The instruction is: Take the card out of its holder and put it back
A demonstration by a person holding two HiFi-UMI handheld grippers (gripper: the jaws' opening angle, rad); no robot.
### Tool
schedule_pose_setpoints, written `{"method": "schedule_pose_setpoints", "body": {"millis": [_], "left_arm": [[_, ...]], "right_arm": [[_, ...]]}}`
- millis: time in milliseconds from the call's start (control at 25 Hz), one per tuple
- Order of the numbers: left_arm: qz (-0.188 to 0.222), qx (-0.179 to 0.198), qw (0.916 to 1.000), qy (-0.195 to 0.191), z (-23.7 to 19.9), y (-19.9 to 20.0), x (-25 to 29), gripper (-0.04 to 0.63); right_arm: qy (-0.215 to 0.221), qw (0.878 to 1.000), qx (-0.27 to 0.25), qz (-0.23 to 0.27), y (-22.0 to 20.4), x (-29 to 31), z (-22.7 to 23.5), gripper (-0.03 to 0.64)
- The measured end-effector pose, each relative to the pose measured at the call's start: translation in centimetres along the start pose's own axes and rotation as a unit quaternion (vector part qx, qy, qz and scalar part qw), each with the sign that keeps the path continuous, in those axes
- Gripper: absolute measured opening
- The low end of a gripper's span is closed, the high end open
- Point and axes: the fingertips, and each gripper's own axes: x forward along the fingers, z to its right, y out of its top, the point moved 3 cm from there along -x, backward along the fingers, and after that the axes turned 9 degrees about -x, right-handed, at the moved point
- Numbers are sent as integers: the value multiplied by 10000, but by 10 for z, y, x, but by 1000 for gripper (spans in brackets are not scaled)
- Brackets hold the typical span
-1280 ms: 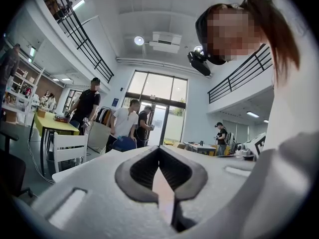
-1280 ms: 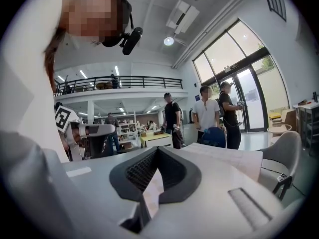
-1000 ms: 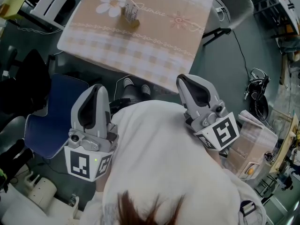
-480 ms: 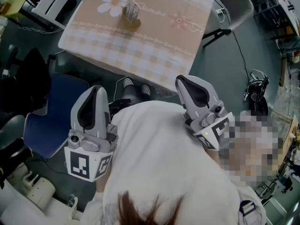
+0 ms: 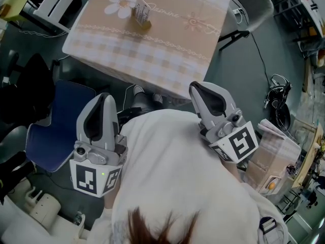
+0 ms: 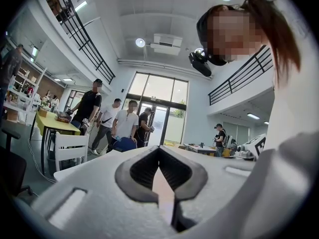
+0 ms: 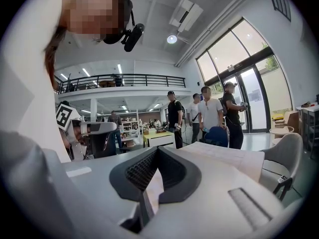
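Ahead of both grippers, the counter [image 5: 195, 80] wears a matt woven cloth [image 5: 167, 44], soft-looking. The card [image 5: 141, 7] on it looks like thin paper. The left gripper [image 6: 158, 149] and right gripper [image 7: 156, 151] have smooth, matt grey plastic shells with dark, finely ribbed pads [image 6: 143, 167].

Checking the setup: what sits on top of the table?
A patterned tablecloth, and on it a holder with the card standing in it. The cloth covers the tabletop itself.
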Motion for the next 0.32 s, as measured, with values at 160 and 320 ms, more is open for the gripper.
{"method": "schedule_pose_setpoints", "body": {"millis": [160,320], "left_arm": [[-4,-13,10000,-17,-1,-1,2,0],[3,-12,10000,-24,-1,-1,2,0]], "right_arm": [[-5,10000,-6,4,0,1,1,-2],[-8,10000,-17,12,-1,2,1,0]]}}
